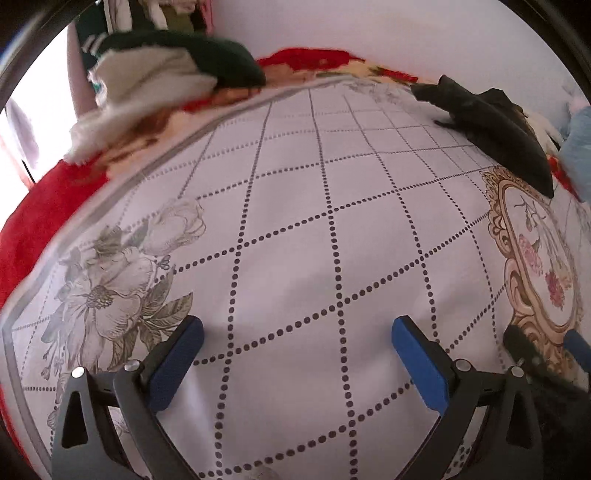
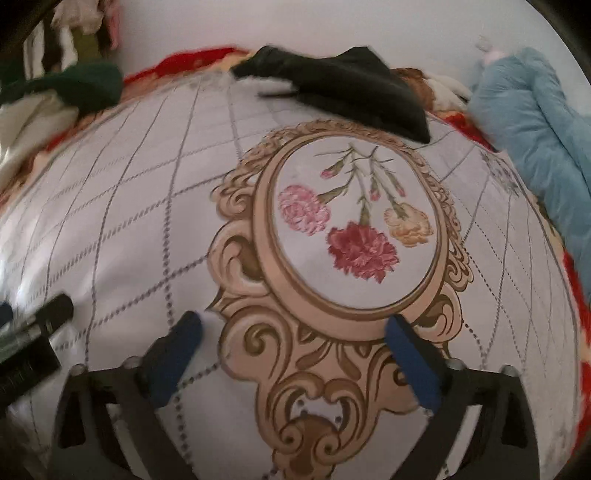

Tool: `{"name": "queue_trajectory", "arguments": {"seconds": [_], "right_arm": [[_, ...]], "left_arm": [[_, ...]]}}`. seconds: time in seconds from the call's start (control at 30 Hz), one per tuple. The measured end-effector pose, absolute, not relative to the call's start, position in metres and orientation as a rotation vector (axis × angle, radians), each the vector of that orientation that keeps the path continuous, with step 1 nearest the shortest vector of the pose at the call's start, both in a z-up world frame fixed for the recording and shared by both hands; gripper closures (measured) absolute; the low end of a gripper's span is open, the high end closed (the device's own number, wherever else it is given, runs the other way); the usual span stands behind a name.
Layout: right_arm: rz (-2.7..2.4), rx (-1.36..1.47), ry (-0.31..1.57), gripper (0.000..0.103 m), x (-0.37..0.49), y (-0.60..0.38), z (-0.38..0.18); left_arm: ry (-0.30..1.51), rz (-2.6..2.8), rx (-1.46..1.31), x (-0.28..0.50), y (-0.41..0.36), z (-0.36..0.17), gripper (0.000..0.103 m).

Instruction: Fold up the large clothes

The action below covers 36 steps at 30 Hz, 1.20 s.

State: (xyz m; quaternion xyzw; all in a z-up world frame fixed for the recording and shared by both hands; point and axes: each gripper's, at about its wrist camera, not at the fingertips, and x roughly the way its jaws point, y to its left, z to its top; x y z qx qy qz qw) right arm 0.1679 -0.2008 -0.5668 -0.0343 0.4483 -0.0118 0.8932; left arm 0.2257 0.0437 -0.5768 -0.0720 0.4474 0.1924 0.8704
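Cloth, a printed bedsheet (image 1: 295, 221), looked light, limp and slippery, best pinched at its 9 o'clock grey-banded edge; left gripper (image 1: 297, 332) and right gripper (image 2: 293, 328) gaped wide, empty.

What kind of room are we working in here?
Most likely a bedroom, working on a bed. A large printed sheet lies spread over a red blanket, loose garments such as a black one and a light blue one are piled along the wall, and clothes hang at upper left.

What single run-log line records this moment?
left gripper: jaws open, empty | right gripper: jaws open, empty | white dotted-grid floral sheet: spread flat | black garment: far edge
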Motion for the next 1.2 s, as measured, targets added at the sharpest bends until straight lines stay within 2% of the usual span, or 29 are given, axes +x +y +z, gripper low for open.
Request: {"name": "queue_trajectory", "arguments": {"seconds": [1.2], "right_arm": [[-0.002, -0.035, 0.950, 0.000, 0.176, -0.204, -0.568]], "left_arm": [[0.934, 0.422, -0.124, 0.228, 0.044, -0.580, 0.000]]}}
